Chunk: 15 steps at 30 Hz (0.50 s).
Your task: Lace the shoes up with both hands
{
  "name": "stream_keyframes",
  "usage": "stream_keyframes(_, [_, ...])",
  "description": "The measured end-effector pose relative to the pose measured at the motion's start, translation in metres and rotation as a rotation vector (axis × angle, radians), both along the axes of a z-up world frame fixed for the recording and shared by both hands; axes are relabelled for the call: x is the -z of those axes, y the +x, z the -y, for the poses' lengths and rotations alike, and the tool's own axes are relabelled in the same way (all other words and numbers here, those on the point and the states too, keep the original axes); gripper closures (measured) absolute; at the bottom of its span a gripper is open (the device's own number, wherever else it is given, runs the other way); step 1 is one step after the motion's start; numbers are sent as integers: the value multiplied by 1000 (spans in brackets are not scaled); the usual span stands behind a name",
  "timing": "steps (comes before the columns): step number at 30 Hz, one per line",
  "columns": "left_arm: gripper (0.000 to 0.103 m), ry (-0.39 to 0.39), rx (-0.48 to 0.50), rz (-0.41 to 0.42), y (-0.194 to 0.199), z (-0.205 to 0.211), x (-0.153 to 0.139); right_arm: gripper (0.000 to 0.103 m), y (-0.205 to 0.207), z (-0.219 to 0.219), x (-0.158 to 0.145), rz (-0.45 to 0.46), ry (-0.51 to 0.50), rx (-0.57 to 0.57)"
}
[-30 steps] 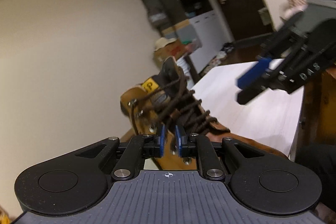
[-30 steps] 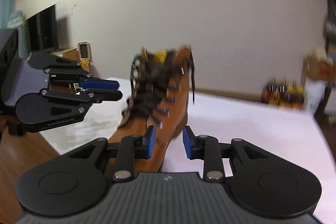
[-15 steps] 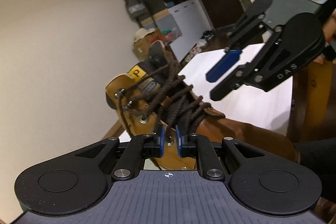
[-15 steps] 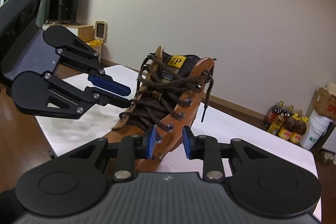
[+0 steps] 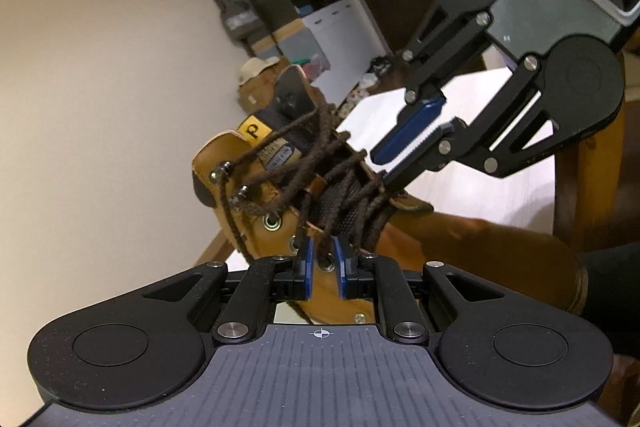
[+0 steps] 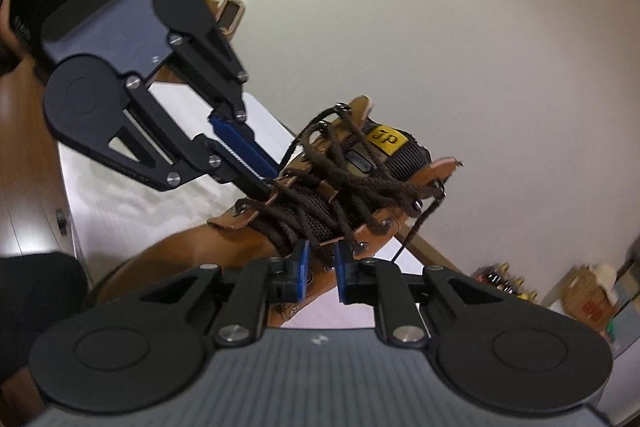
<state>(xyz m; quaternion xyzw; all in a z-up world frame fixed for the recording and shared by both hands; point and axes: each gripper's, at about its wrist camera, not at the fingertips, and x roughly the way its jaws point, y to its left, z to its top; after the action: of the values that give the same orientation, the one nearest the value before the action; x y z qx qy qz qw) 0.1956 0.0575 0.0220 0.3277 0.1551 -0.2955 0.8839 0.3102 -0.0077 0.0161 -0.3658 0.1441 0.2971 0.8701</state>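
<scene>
A tan leather boot (image 5: 280, 187) with a black mesh tongue and a yellow tag stands on a white table (image 5: 500, 187), its toe pointing toward the person holding the tools, its open collar toward a plain pale wall. A dark brown lace (image 5: 332, 163) is already crossed loosely through most of the eyelets and hooks, with slack loops standing off the tongue and one loose end hanging down the boot's far side in the right wrist view. The step in hand seems to be taking hold of the slack lace from both sides, ready to tighten it or finish the upper hooks. The left gripper (image 5: 323, 259) sits low against the near side of the boot, its blue pads a narrow gap apart, with a strand or two of lace running down between them; whether the pads actually pinch the lace cannot be told. The right gripper (image 6: 320, 263) comes in from the opposite side, its jaws have just been closing to a similarly narrow gap, and lace strands cross right at its tips, though a firm hold cannot be confirmed. Each tool also appears in the other's view, its fingertips touching the lace crossings. Next, each side probably needs to close on one strand and pull outward evenly.
</scene>
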Motion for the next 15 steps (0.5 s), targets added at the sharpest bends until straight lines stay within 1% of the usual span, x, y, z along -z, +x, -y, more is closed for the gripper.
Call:
stream_keyframes(3, [89,2,10,-2,3,1,2,88,-2,-8,4,44,-86,-21])
stream_keyframes(5, [89,-11,8,-13,6,-1,2,89,1,-11,4,38,-109,-25])
stream_keyframes(8, [90,-32,2,-26,8,-3,2,89,4,-12,4,27,-116,-29])
stream_keyframes(9, [93,-37,3,-31,8,-3,3,92,5,-12,4,27,-118,-31])
stream_keyframes(11, [96,-45,8,-38,7,-6,3,99,5,-14,5,17,-120,-33])
stream_keyframes(12, [100,-50,9,-40,8,-6,3,100,5,-13,6,19,-115,-30])
stream_keyframes(13, [100,-75,5,-46,8,-8,1,100,5,-12,5,22,-108,-27])
stream_keyframes(15, [101,-124,0,-60,10,-11,-3,101,7,-7,0,4,-50,-11])
